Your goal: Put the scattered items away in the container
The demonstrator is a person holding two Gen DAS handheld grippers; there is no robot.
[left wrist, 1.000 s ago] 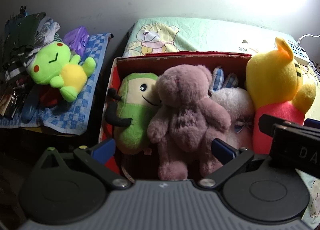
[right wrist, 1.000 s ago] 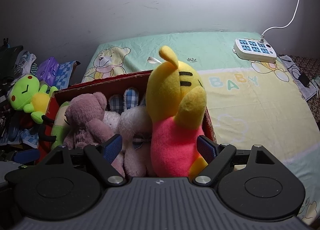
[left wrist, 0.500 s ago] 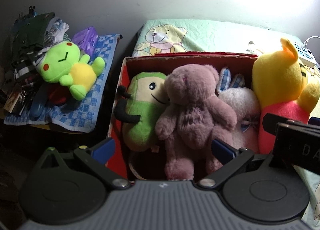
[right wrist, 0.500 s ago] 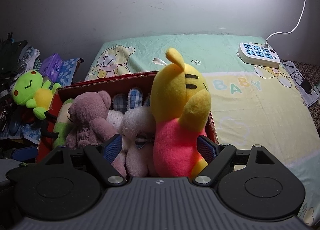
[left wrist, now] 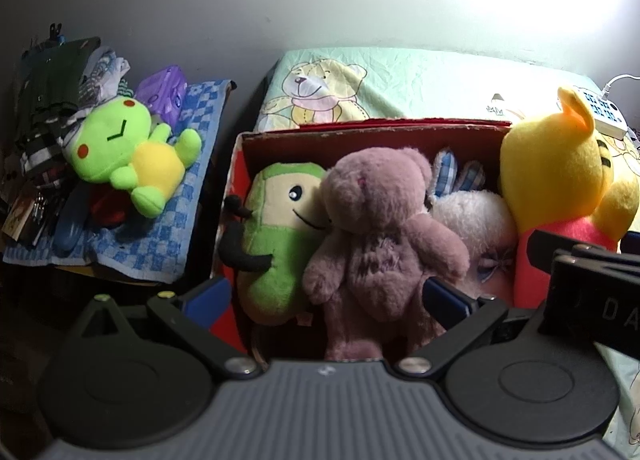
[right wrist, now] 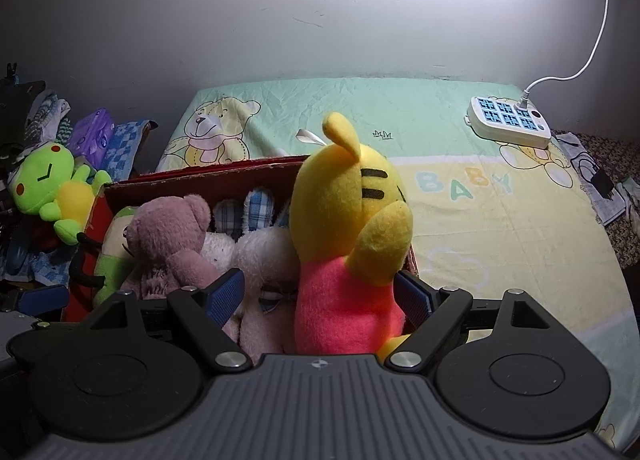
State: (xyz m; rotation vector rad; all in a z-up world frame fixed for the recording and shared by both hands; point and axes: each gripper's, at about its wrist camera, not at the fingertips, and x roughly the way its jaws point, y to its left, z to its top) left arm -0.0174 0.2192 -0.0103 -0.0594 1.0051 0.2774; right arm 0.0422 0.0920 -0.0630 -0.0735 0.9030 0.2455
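A bed [right wrist: 460, 220] with a pale green and yellow bear-print sheet is seen against a plain grey wall; a white power strip [right wrist: 510, 122] lies near its far right corner. A red cardboard box [left wrist: 360, 136] sits at the bed's left edge and is packed with plush toys. From left to right in it: a green-hooded doll [left wrist: 276, 236], a mauve teddy bear [left wrist: 380, 244], a white plush [left wrist: 476, 232] with checked blue ears behind the bear, and a yellow toy in a pink shirt [right wrist: 348, 244] standing upright at the right end, its head well above the box rim.

One toy is left outside: a green frog plush [left wrist: 128, 156] lies on a blue checked cloth [left wrist: 176, 228] on a cluttered surface just left of the box, beside a purple pack [left wrist: 166, 94] and piled clothes.

The left gripper [left wrist: 326, 296] is held over the near side of the box, fingers spread wide, nothing gripped; the bear and doll are seen between them. The right gripper [right wrist: 320, 294] is held at the box's right end, fingers wide on either side of the yellow toy, no contact visible.
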